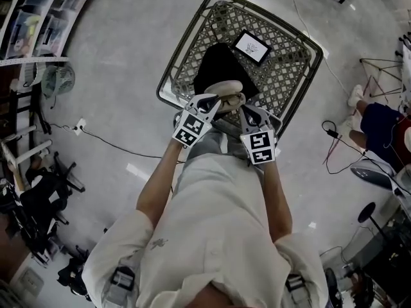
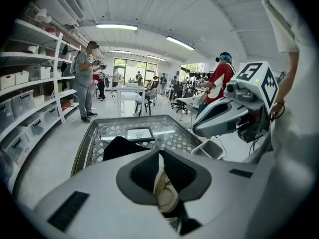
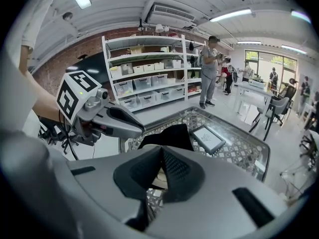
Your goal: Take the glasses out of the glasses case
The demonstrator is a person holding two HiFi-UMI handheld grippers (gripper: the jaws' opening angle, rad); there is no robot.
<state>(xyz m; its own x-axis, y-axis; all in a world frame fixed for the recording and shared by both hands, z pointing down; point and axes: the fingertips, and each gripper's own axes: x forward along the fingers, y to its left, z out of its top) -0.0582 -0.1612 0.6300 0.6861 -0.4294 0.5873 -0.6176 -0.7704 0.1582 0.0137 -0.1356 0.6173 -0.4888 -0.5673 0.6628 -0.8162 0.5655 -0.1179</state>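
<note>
Left hand-held gripper (image 2: 159,154): jaws a little apart, pads clamped on the cream glasses case (image 1: 226,90). Right hand-held gripper (image 3: 160,152): jaws almost together, a sliver of the same case pinched between them. The case is held between the two grippers at the near edge of the tabletop (image 1: 289,76) – glass over a lattice, metal rim. Whether it touches the surface, I cannot tell. Just past the case lies a black cloth (image 1: 215,66). Farther on, near the far corner, is a small framed card (image 1: 252,47) – white face, dark border.
</note>
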